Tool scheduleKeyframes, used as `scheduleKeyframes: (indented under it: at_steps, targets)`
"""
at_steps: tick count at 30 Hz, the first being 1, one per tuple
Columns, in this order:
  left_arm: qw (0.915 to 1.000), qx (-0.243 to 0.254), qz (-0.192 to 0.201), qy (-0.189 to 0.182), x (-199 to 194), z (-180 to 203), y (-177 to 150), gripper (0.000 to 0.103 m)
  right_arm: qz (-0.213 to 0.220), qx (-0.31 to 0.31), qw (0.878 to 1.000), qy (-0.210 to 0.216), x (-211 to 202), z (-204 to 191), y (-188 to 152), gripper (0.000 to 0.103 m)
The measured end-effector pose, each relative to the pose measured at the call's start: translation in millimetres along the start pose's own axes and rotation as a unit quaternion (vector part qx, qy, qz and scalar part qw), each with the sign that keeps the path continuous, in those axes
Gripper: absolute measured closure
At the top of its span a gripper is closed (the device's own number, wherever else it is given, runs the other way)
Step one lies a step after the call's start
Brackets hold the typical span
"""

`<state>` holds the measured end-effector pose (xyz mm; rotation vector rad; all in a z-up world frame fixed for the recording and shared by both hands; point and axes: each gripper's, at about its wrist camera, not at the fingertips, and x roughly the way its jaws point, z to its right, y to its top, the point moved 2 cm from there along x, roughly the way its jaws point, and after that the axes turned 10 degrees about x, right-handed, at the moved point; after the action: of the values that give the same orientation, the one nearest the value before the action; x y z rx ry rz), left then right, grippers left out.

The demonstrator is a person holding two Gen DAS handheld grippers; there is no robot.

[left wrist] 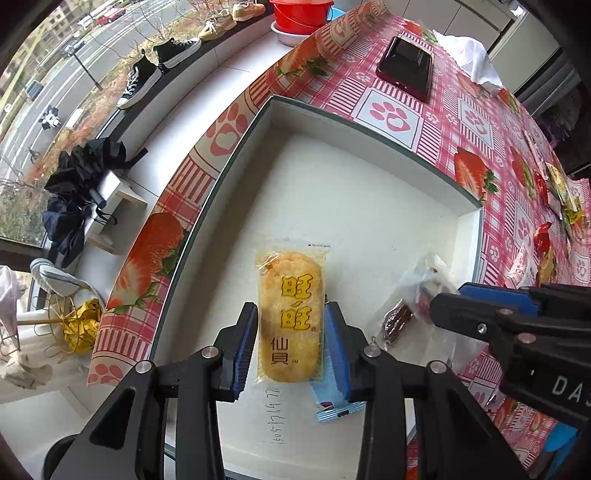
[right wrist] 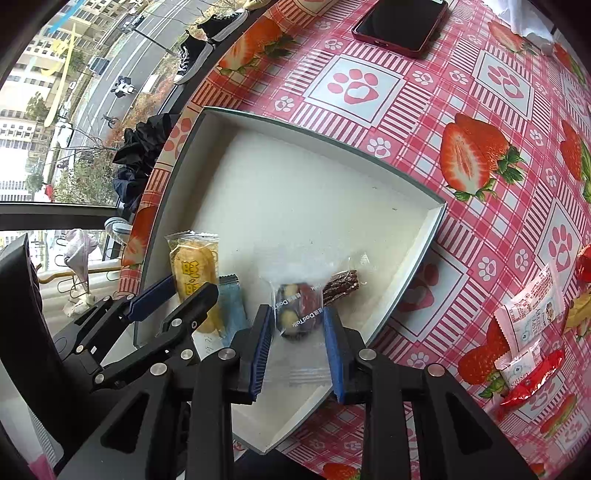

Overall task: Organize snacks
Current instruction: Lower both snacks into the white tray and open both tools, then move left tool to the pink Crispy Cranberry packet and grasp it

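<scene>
A shallow white box (left wrist: pixel 369 127) (right wrist: pixel 424 243) lies on the strawberry tablecloth. In it lie a yellow rice cracker pack (left wrist: pixel 290 314) (right wrist: pixel 194 273), a light blue packet (left wrist: pixel 334 404) (right wrist: pixel 232 306), a clear DodTalk snack bag (right wrist: pixel 297 308) (left wrist: pixel 430 284) and a dark brown meat stick (right wrist: pixel 341 282) (left wrist: pixel 397 321). My left gripper (left wrist: pixel 291 343) (right wrist: pixel 173 302) is open, its pads on either side of the cracker pack. My right gripper (right wrist: pixel 297 347) is open, its pads on either side of the clear bag; one of its fingers (left wrist: pixel 491 295) shows in the left wrist view.
More loose snack packets lie on the cloth to the right: white ones (right wrist: pixel 532 314), a red one (right wrist: pixel 532 380) and several mixed ones (left wrist: pixel 554 206). A dark red phone (left wrist: pixel 406 66) (right wrist: pixel 402 22) and a white tissue (left wrist: pixel 469 59) lie at the far side. The table edge runs along the left.
</scene>
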<state>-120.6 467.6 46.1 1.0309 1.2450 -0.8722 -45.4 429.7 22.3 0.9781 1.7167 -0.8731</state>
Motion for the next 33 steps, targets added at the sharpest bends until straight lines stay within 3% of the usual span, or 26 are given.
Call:
scheduleKeyframes:
  at_steps: [4,6,7,12,14,20,33]
  targets:
    - [1.0000,-0.002,0.001,0.004,-1.2,-0.7,-1.2,0.039,-0.008,0.001,1.000,-0.005,3.7,-0.1,-1.4,0.069]
    - [0.9999,-0.002,0.003,0.011,-2.6,-0.2,-1.0,0.032,-0.007,0.007,1.000,-0.008,2.0,4.6,-1.9,0.018]
    - [0.9999,-0.002,0.005,0.015,-3.8,-0.2,-0.9,0.030,0.005,0.010,1.000,-0.018,-0.1,5.8,-2.1,0.015]
    - [0.9998,0.006,0.005,0.018,-5.6,7.3,1.0,0.027,0.008,0.031,0.999,-0.024,-4.5,21.8,-2.9,0.013]
    - [0.9998,0.012,0.005,0.016,-6.6,13.5,1.8,0.027,0.014,0.048,0.998,-0.031,-6.8,32.4,-3.9,0.000]
    - [0.9990,0.042,0.008,0.009,-12.0,39.8,4.1,0.027,0.032,0.099,0.993,-0.055,-18.8,79.1,-10.2,0.000]
    - [0.9910,0.133,0.015,0.000,-22.9,113.9,4.2,0.026,0.033,0.278,0.955,-0.100,-17.3,222.8,-34.1,0.000]
